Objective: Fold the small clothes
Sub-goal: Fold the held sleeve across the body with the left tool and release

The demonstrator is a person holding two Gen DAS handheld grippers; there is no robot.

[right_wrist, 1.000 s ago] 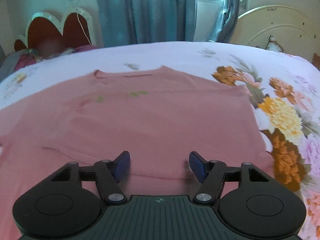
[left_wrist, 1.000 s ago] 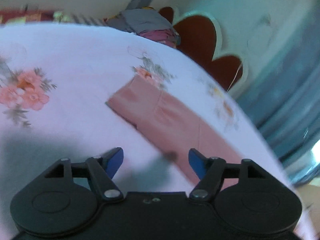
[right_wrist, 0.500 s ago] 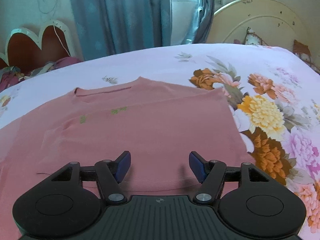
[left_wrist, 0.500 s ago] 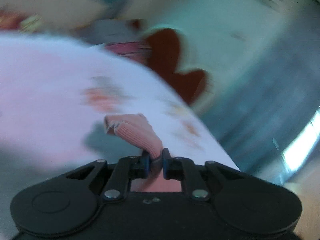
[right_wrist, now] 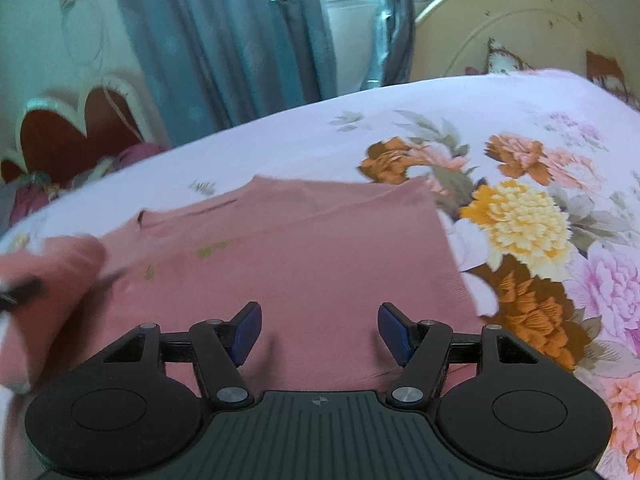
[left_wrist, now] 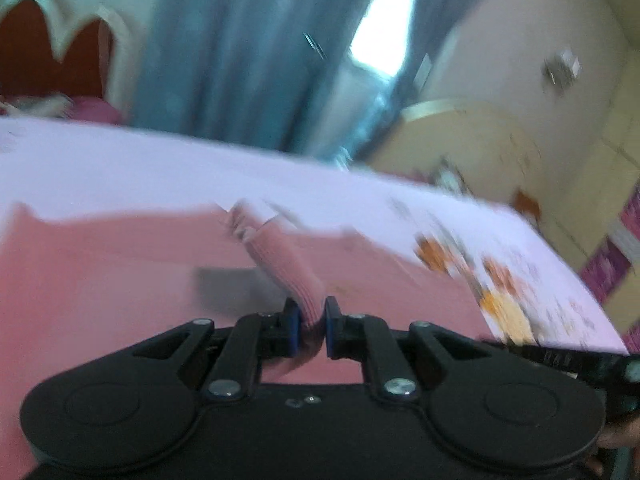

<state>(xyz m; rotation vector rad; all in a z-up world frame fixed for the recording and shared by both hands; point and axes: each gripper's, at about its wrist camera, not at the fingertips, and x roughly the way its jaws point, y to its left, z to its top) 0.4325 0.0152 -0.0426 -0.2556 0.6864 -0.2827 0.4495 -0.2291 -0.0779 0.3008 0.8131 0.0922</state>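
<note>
On my left feed, the left gripper (left_wrist: 311, 327) is clenched on the ribbed cuff of the pink sleeve (left_wrist: 285, 264), which rises out of the pads as a narrow band and flops over at its far end. A second ago those jaws stood wide apart above the sleeve lying flat on the floral bedsheet (left_wrist: 168, 176); they snapped shut half a second back and have not changed since. The view has swung too: before I faced the heart-shaped red headboard (left_wrist: 28, 52), now it sits at the far left and the blue curtains (left_wrist: 240, 52) fill the middle (the picture is badly smeared). The body of the pink shirt (right_wrist: 320, 256) lies spread on the sheet below, and the lifted sleeve now bulges in at the left edge of my right feed, above the shirt's chest.

The right gripper (right_wrist: 320, 334) hangs released over the shirt's lower part, jaws as wide as a second ago, nothing between them. Its view has drifted, showing more of the sheet's big flowers (right_wrist: 520, 220) to the right.
</note>
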